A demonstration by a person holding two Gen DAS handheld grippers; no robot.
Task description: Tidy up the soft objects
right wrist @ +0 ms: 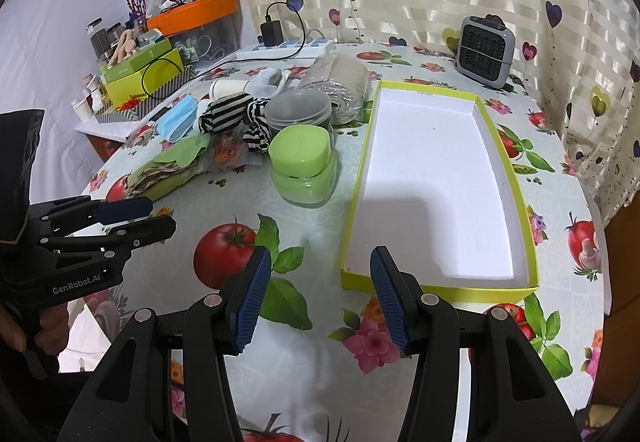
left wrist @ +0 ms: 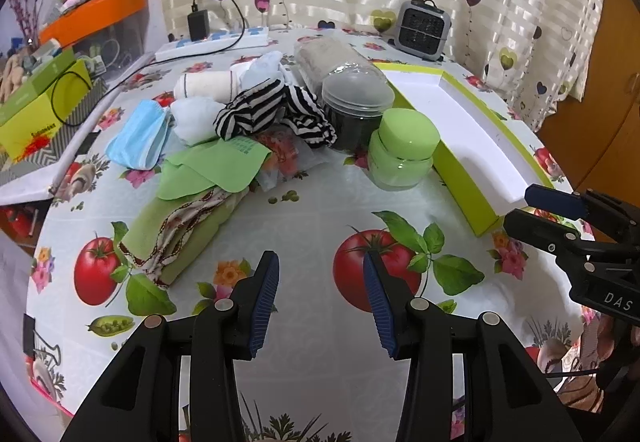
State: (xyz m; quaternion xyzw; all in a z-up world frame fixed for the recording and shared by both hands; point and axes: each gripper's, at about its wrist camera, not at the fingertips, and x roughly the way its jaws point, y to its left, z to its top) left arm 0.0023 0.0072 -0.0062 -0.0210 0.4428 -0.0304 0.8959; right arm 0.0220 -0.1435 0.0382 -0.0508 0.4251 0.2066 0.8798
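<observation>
Hovering over a tablecloth (left wrist: 320,201) printed with tomatoes and flowers, the left gripper (left wrist: 322,300) has its jaws wide apart, nothing between them. Left wrist view, soft pile sits far-left of centre: one blue face mask (left wrist: 138,135), one black-and-white striped cloth (left wrist: 272,111), one white rolled cloth (left wrist: 204,85), one folded green cloth with patterned trim (left wrist: 180,234), one flat light-green piece (left wrist: 212,169) lying on it. Two jars just right of the pile: one clear-lidded dark jar (left wrist: 358,109), one green jar (left wrist: 402,149) nearer, side by side. One clear pack of beige stuff (left wrist: 332,59) behind them. One lime-edged white tray (left wrist: 472,145) on the right, nothing in it. One grey mini heater (left wrist: 424,27) far right, one power strip (left wrist: 212,43) with one black charger far left. Right gripper (left wrist: 532,209) enters from the right edge; "DAS" readable on its body.

Right wrist view: right gripper (right wrist: 320,296) jaws apart, empty, near end of the tray (right wrist: 524,226) just beyond its right finger. Soft pile far-left; mask (right wrist: 178,117), striped cloth (right wrist: 230,113), green jar (right wrist: 302,165) between pile and tray. Left gripper (right wrist: 148,215) at left edge, marked "GenRobot.AI". One orange-lidded bin (right wrist: 196,15) far left; yellow box text too small to read.
</observation>
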